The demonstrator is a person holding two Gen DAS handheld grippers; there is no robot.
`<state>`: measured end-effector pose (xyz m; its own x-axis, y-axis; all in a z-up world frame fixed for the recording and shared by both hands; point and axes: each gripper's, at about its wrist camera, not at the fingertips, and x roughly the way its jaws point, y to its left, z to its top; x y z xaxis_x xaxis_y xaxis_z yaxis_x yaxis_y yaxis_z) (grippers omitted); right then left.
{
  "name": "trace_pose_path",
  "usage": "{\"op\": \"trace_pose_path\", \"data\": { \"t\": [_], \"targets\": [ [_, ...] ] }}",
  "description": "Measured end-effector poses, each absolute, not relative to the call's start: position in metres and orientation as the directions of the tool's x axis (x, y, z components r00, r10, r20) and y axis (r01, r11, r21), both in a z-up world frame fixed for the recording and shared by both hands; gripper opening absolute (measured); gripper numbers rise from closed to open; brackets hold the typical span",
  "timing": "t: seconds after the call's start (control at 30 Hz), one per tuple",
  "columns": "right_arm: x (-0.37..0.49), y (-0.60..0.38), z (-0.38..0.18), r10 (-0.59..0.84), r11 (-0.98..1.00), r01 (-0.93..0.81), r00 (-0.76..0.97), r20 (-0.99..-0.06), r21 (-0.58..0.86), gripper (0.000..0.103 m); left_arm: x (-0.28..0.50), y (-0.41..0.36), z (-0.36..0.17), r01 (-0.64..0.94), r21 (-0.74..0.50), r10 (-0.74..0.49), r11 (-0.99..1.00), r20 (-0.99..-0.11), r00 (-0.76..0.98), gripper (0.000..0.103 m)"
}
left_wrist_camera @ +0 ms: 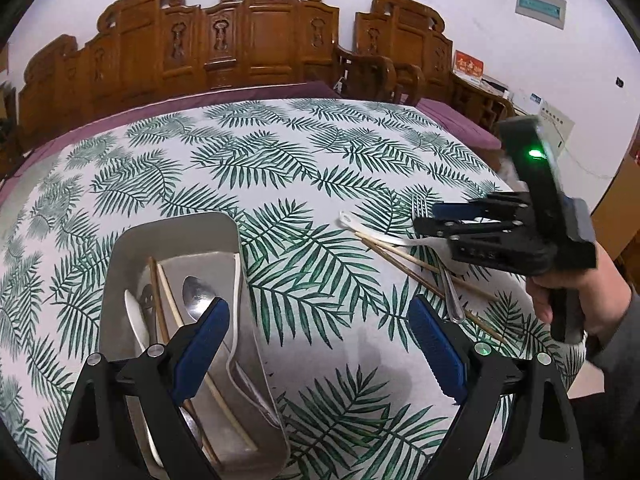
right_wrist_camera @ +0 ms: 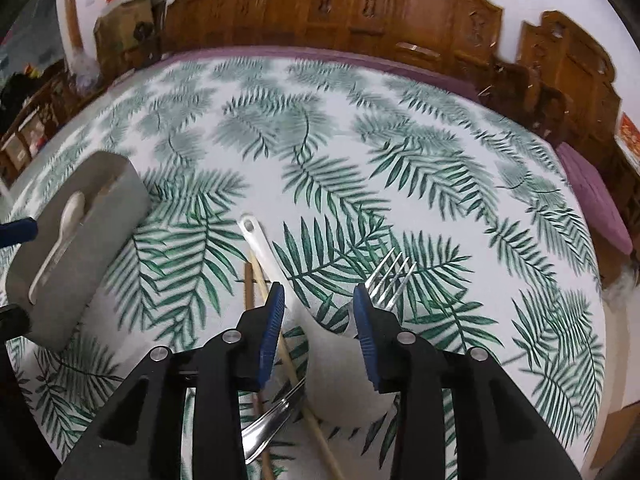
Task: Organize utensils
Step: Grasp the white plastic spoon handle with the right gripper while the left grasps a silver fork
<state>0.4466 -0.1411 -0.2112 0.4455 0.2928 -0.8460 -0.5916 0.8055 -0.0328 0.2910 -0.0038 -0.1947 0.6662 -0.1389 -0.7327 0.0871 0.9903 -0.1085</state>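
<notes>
A metal tray point(left_wrist_camera: 176, 222) sits at the near left and holds chopsticks point(left_wrist_camera: 164, 304), a metal spoon point(left_wrist_camera: 198, 292) and a white spoon point(left_wrist_camera: 134, 316). My left gripper point(left_wrist_camera: 320, 346) is open wide, its left finger over the tray and nothing between the pads. To the right, a white spoon point(right_wrist_camera: 340, 364), a fork point(right_wrist_camera: 394, 276) and loose chopsticks point(right_wrist_camera: 256, 280) lie crossed on the cloth. My right gripper point(right_wrist_camera: 320, 320) hangs open just above them, its blue pads on either side of the white spoon's bowl, apart from it. The left wrist view shows that right gripper point(left_wrist_camera: 436, 220) over the pile.
The round table wears a palm-leaf cloth point(left_wrist_camera: 280, 160). Carved wooden chairs point(left_wrist_camera: 260, 32) ring its far side, with purple cushions point(right_wrist_camera: 592, 196). In the right wrist view the tray point(right_wrist_camera: 112, 240) lies at the left. A hand point(left_wrist_camera: 568, 292) holds the right gripper.
</notes>
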Motion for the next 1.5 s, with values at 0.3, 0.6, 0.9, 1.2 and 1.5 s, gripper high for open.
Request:
{"op": "trace_pose_path", "data": {
  "t": [0.3,0.6,0.9,1.2,1.5],
  "targets": [
    [0.457,-0.13,-0.23,0.229,0.739,-0.671,0.326,-0.917,-0.054,0.03,0.292,-0.013,-0.197,0.107,-0.116,-0.158,0.988,-0.732,0.662,0.087],
    [0.452,-0.128,-0.233,0.23,0.716,-0.698,0.274,-0.934,-0.028,0.011,0.292,-0.015,-0.197,0.105,-0.12,-0.16,0.987,-0.734,0.66,0.087],
    [0.428,-0.168,-0.202,0.311,0.806,-0.592,0.394,-0.865,0.02,0.01,0.289,-0.032,-0.194,0.143,-0.12,-0.185,0.982,-0.724,0.664,0.087],
    [0.408,-0.213,-0.193,0.346,0.89,-0.441,0.489,-0.801,0.116,0.011,0.286,-0.059,-0.192,0.202,-0.104,-0.214,0.974,-0.723,0.657,0.084],
    [0.41,-0.248,-0.221,0.342,0.913,-0.377,0.497,-0.798,0.157,0.011,0.302,-0.085,-0.2,0.23,-0.06,-0.196,0.971,-0.754,0.627,0.066]
  ]
}}
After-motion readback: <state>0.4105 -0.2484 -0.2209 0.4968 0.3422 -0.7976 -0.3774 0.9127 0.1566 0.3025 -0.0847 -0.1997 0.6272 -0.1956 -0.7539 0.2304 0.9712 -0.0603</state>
